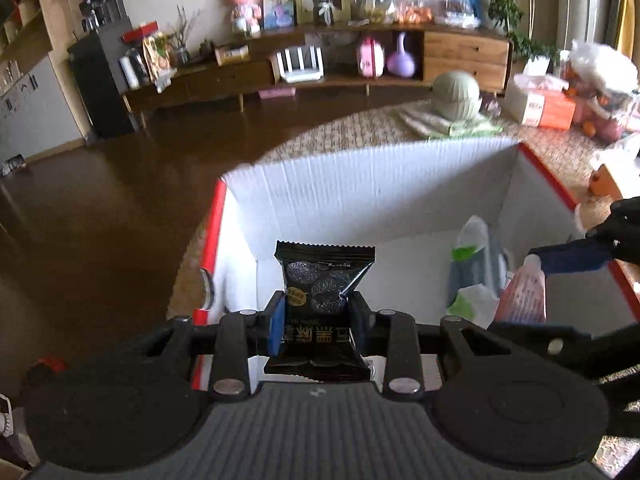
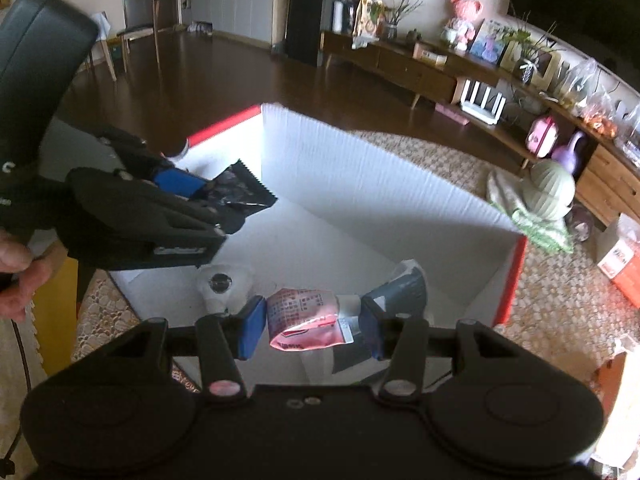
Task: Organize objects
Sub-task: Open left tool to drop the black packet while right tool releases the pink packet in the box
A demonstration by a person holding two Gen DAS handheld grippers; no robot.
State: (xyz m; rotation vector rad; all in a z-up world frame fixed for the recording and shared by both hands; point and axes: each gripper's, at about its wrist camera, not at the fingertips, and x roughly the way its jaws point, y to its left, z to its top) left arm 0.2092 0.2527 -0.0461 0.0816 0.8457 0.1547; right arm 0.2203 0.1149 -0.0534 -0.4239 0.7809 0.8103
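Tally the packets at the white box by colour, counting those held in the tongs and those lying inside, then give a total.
Black packets: 1, held in the left tongs
Pink packets: 1, held in the right tongs
Grey-blue packets: 1, lying in the box
Green-and-white packets: 1, lying in the box
Total: 4

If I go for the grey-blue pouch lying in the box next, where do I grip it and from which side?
Judging by its pose, take the grey-blue pouch across its flat body near the white top edge, coming straight down from above. It lies on the floor of the box close to the red-edged right wall, which would likely block a side approach. The right tool would first have to drop the pink packet.
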